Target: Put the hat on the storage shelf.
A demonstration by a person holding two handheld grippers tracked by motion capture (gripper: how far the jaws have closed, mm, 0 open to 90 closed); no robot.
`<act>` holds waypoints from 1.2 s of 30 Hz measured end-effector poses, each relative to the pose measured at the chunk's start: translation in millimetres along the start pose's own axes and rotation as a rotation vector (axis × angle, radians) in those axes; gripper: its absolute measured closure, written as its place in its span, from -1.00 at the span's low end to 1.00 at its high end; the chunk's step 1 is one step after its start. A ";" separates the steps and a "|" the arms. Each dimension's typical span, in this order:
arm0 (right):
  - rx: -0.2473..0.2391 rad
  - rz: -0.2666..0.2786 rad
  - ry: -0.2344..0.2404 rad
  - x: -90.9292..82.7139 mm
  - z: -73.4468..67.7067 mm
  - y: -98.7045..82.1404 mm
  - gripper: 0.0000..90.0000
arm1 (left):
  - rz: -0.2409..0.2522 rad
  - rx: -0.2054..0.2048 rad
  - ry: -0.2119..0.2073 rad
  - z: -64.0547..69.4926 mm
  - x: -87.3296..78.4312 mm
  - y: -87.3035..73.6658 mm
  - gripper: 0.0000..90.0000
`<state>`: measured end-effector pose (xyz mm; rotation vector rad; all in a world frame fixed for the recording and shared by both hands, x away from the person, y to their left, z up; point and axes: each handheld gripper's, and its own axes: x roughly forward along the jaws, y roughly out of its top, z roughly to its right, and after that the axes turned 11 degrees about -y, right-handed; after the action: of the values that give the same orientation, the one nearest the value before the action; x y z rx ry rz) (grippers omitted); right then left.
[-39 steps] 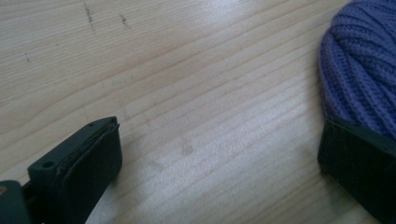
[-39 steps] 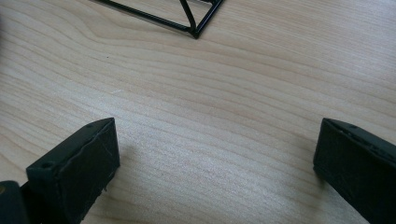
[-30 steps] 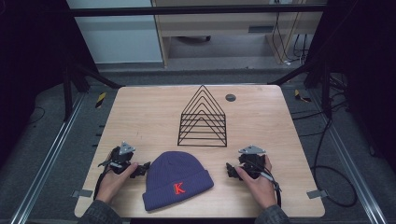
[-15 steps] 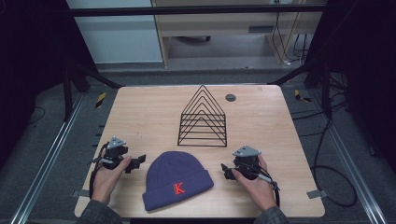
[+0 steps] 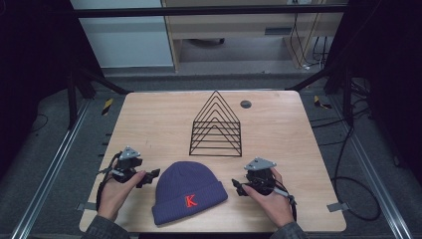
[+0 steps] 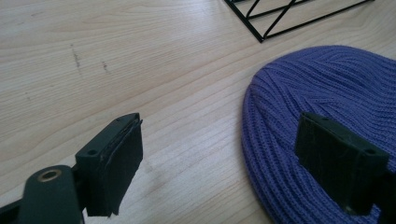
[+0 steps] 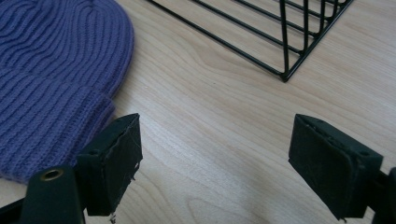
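A purple knit hat [image 5: 188, 191] with a red letter K lies flat at the near middle of a wooden worktop [image 5: 149, 119], just in front of a black wire rack [image 5: 216, 127]. The left tool [image 5: 147, 178], jaws spread, sits just left of the hat. The right tool [image 5: 238, 187], jaws also spread and holding nothing, sits just right of it.

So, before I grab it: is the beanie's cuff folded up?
Folded up: the beanie lies flat, a thicker ribbed band along its brim carrying the red K.
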<state>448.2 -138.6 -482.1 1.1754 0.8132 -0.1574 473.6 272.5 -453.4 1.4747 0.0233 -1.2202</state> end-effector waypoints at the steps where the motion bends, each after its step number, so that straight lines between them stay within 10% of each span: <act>1: -0.003 -0.005 0.004 -0.1 -0.6 0.2 -0.61 | -0.008 0.008 -0.003 1.9 2.2 1.3 -0.67; 22: -0.004 -0.025 0.011 0.6 -1.8 -0.6 -0.58 | -0.183 0.081 -0.060 19.7 45.9 16.7 -0.20; 36: 0.003 -0.031 0.014 0.6 -1.2 -1.4 -0.60 | -0.268 0.055 -0.064 18.4 61.0 24.9 0.14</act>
<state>447.3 -137.9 -483.7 1.1685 0.8443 -0.1766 504.9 214.7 -472.5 1.5139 0.1492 -1.4935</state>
